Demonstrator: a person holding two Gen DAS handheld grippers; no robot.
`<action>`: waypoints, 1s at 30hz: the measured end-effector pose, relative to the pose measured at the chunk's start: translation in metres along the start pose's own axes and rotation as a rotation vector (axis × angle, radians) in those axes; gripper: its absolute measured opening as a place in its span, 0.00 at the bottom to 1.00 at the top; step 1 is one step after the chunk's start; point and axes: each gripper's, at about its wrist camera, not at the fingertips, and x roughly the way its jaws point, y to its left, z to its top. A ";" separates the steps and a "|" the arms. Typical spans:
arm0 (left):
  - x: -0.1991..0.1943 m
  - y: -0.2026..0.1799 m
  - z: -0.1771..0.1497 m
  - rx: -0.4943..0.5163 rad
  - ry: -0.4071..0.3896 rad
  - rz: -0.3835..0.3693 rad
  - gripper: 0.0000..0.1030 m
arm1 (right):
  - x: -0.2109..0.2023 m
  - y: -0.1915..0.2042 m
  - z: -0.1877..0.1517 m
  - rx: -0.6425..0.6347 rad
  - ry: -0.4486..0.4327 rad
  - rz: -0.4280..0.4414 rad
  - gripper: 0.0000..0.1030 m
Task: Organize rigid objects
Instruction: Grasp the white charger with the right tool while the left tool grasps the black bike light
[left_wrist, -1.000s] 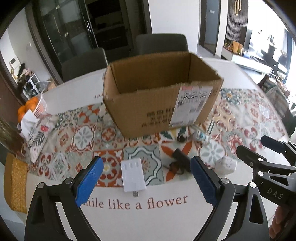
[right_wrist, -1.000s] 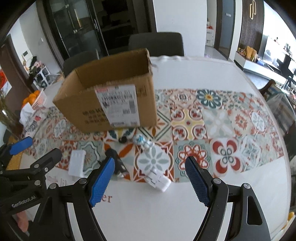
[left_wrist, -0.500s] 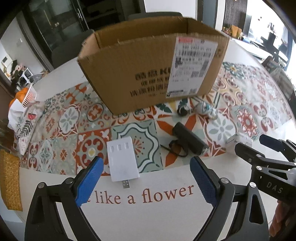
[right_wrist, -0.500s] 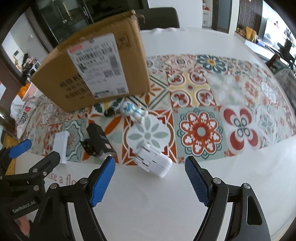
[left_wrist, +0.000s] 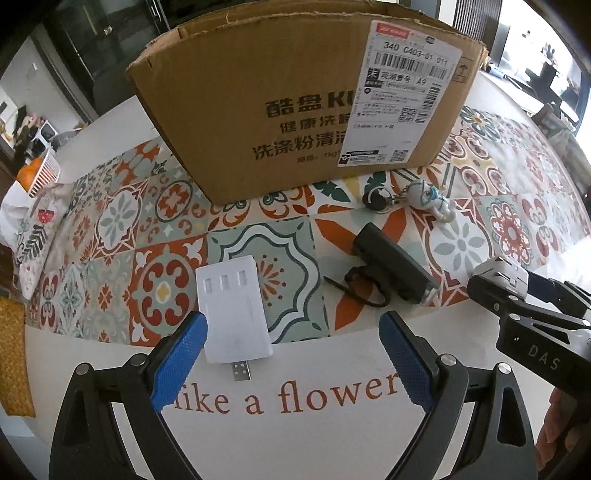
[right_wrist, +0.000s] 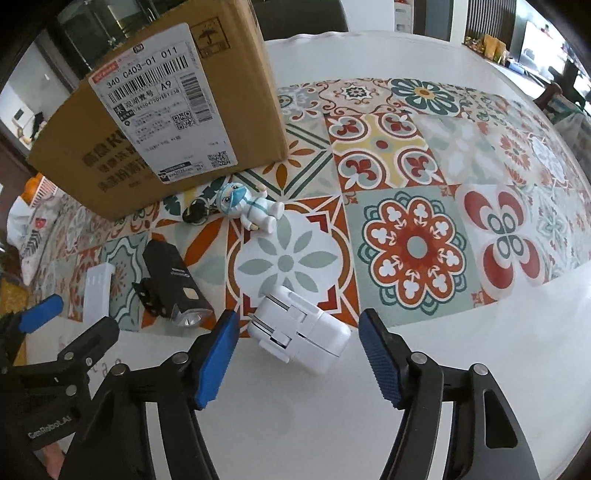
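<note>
On the tile-patterned tablecloth, both tongs gape wide before a cardboard box.

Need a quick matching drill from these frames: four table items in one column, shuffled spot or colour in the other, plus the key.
1. white USB hub
2. white plug adapter
3. black bike light
4. figurine keychain

A. between the open right tongs
B. lying just in front of the cardboard box
C. beside the left tongs' left pad
D. dark body, clear lens at one end

Pairs: 1-C, 2-A, 3-D, 4-B
</note>
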 end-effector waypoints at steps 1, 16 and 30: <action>0.001 0.001 0.001 -0.002 -0.001 0.000 0.92 | 0.001 0.000 0.000 0.002 0.001 -0.004 0.63; 0.006 -0.006 0.008 0.100 -0.011 -0.118 0.92 | -0.001 0.002 -0.004 0.024 0.008 -0.020 0.51; 0.009 -0.049 0.036 0.465 -0.005 -0.239 0.92 | -0.017 -0.010 -0.024 0.176 0.100 -0.004 0.51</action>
